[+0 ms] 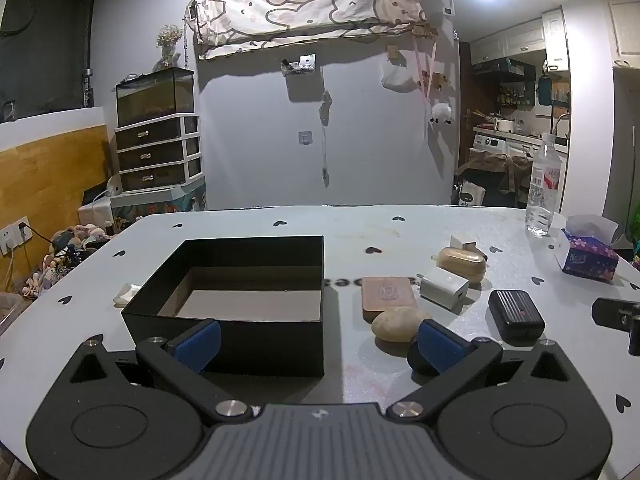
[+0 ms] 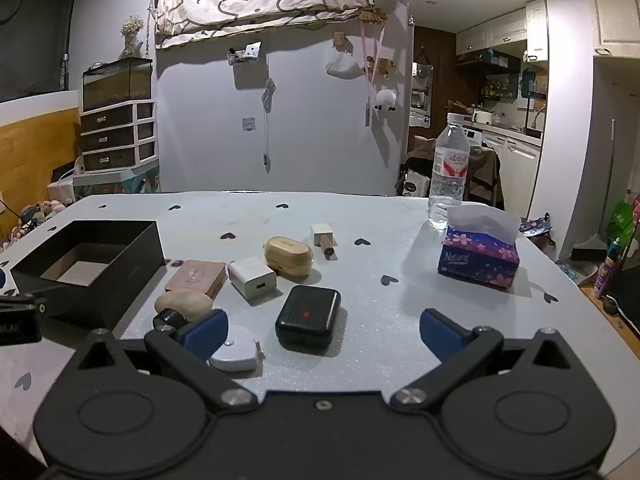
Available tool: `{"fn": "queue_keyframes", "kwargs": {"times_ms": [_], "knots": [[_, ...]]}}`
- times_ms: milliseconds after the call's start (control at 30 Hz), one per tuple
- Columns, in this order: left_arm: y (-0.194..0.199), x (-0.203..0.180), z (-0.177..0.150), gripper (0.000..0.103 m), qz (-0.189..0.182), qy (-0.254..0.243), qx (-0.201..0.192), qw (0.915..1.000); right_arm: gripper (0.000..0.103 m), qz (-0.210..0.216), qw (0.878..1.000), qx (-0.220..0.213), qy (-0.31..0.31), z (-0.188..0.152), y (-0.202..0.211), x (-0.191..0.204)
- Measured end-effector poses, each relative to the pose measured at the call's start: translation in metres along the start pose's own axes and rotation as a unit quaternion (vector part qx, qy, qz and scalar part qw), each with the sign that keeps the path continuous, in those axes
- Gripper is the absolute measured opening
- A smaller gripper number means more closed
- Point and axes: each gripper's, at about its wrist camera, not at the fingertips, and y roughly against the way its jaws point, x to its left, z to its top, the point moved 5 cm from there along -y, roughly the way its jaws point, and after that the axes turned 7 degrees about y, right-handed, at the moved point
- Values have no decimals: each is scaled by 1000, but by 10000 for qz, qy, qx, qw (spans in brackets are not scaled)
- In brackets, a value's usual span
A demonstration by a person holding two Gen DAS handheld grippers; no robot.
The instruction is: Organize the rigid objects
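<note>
Hovering low over the near edge of the bench [image 2: 248, 208], both tools are spread as wide as they go and hold nothing. The left gripper [image 1: 318, 346] has its blue pads well apart, one in front of the near wall of the open black box [image 1: 232, 308], the other just beside a tan stone [image 1: 398, 322] and a small black round object [image 1: 418, 360], though I cannot tell whether it touches either. That box stands empty on the left part of the bench. The right gripper [image 2: 324, 334] also hangs with its jaws gaping; between its fingers, on the bench and apart from both pads, lie a black ridged case [image 2: 308, 316] and, near the left pad, a white heart-shaped tape measure [image 2: 236, 350]. Further back sit a white charger cube [image 2: 253, 276], a pink flat case [image 2: 198, 276], a wooden-looking oval case [image 2: 289, 256] and a small white and brown stick-shaped item [image 2: 325, 238], all clustered to the right of the box. A water bottle [image 2: 450, 168] and a tissue pack [image 2: 478, 258] stand off towards the far right.
</note>
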Motion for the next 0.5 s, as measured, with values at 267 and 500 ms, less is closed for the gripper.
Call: {"fn": "queue_keyframes", "kwargs": {"times_ms": [267, 500], "knots": [[0, 4, 1, 103, -4, 6, -17, 10000, 103, -6, 10000, -6, -3, -1, 3, -2], [2, 4, 4, 103, -12, 13, -34, 10000, 103, -7, 10000, -11, -1, 1, 2, -1]]}}
